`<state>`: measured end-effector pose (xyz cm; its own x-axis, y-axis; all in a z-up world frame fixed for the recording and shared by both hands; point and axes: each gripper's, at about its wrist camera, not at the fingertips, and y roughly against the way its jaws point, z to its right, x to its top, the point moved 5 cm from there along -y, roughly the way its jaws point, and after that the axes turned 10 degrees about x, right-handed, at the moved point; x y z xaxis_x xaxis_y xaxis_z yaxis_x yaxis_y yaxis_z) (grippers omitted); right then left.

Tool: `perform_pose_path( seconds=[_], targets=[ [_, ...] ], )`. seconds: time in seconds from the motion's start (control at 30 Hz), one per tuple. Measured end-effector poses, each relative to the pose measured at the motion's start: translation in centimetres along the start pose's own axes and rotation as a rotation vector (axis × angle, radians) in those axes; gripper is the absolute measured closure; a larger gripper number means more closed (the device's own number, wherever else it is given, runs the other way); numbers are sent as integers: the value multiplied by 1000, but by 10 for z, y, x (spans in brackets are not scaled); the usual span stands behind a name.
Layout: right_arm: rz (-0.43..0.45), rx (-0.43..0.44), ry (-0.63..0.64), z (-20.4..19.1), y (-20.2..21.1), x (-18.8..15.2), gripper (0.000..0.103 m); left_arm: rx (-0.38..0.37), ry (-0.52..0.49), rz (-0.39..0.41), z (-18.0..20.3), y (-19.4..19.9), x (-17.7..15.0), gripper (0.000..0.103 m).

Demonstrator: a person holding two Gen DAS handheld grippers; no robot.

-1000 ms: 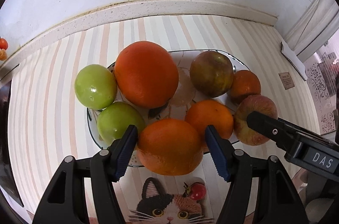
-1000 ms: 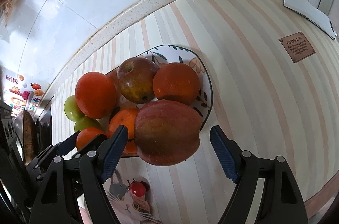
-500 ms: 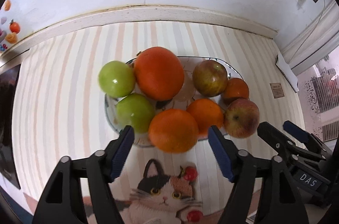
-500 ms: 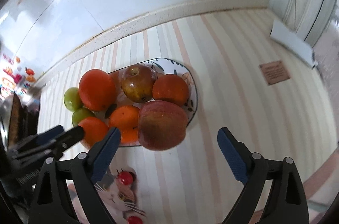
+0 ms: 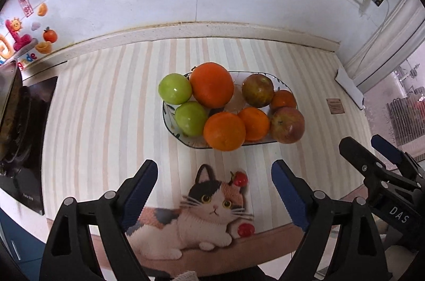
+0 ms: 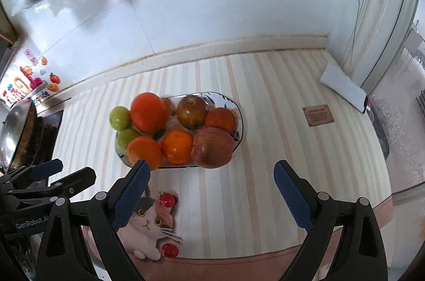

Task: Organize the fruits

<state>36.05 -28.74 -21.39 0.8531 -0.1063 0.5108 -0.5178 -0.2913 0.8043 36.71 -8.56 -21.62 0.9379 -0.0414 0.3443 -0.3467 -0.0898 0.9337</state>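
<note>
so, reading left to right: the left gripper (image 5: 213, 189) hangs with jaws spread wide and nothing between them, above the cat picture (image 5: 209, 204) on the striped mat (image 5: 101, 105). the plate (image 5: 170, 121) lies straight ahead of it and a little to its right, well apart from the fingertips. the plate's long axis runs side to side across both views, parallel to the back wall, so its long near edge faces both claws. on it, from the left: two green apples (image 5: 175, 92), one behind the other, then the big orange (image 5: 211, 88) at the back and a smaller orange (image 5: 224, 131) in front of it at the near rim, then a tangerine (image 5: 253, 123) with a dull apple (image 5: 257, 90) behind it, then a small orange (image 5: 283, 99) and the red apple (image 5: 287, 124) at the right end.

the right gripper (image 6: 209, 194) is likewise gaping and empty, near the plate's right end. the red apple is the fruit closest ahead of it, while the near orange lies closest to the left claw. round fruit have no real long axis; the red apple's stem seems tipped toward the left. all the fruit seem to be on the plate, so i judge the sorting nearly or fully done.
</note>
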Motion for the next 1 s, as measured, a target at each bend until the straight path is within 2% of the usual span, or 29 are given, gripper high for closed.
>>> perform_pose_path(
  seconds=[0.23,0.37,0.6,0.77,0.87,0.9,0.93,1.0],
  targets=[
    [51,10,35,-23,40,0,7,37,-4,36,-4,31,-8,15],
    [75,14,30,-29,58,-2,7,31,0,63,-7,48,-9,15],
    [106,39,3,-31,79,-3,7,39,3,85,-8,59,-13,15],
    [-17,97,-43,-20,40,-24,7,72,28,16,-19,32,-24,15],
    [-105,118,-61,-14,7,-51,7,116,21,-72,-26,0,-39,15],
    [-149,131,-64,-13,-9,-64,10,120,20,-98,-28,-9,-44,15],
    [-181,145,-70,-12,-20,-74,24,129,18,-135,-30,-21,-52,15],
    [-251,177,-91,-11,-44,-94,35,144,18,-184,-33,-38,-65,15]
  ],
)
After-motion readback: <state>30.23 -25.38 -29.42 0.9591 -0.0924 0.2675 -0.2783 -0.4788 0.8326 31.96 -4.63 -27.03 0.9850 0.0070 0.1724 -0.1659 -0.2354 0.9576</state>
